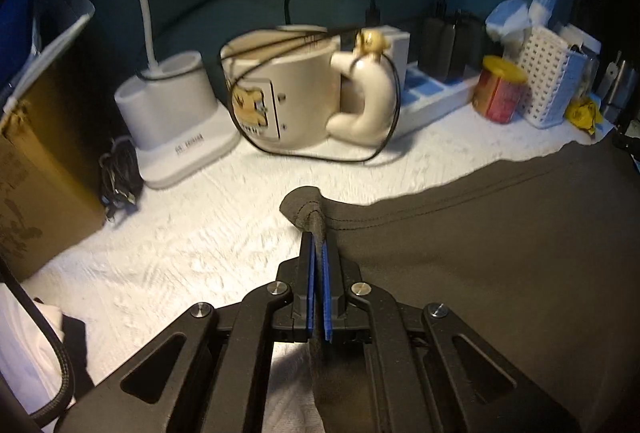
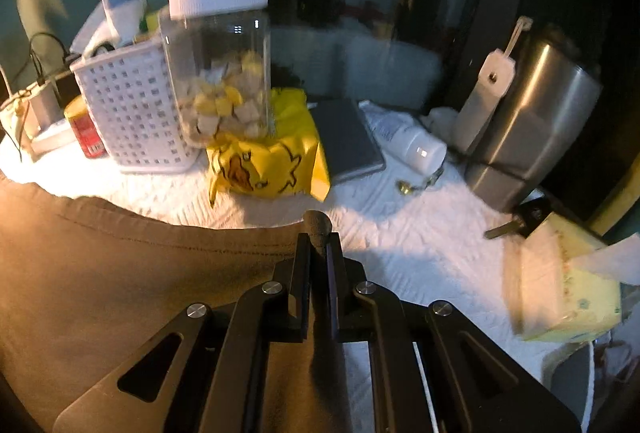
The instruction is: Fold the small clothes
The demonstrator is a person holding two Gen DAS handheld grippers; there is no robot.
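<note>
A dark brown garment (image 1: 500, 233) lies spread on the white textured cloth (image 1: 180, 233) that covers the table. In the left wrist view my left gripper (image 1: 319, 239) is shut on the garment's left corner, and a pinched fold of stitched hem pokes out past the blue pads. In the right wrist view the same garment (image 2: 120, 273) stretches away to the left. There my right gripper (image 2: 319, 237) is shut on its right corner, with a small nub of fabric sticking out beyond the fingertips.
Behind the left gripper stand a cream mug (image 1: 288, 93) looped by a black cable, a white lamp base (image 1: 172, 113) and a cardboard box (image 1: 36, 173). Beyond the right gripper are a white basket (image 2: 128, 105), a clear jar (image 2: 224, 65), a yellow pack (image 2: 268, 153), a steel canister (image 2: 532, 113) and a tissue box (image 2: 568, 285).
</note>
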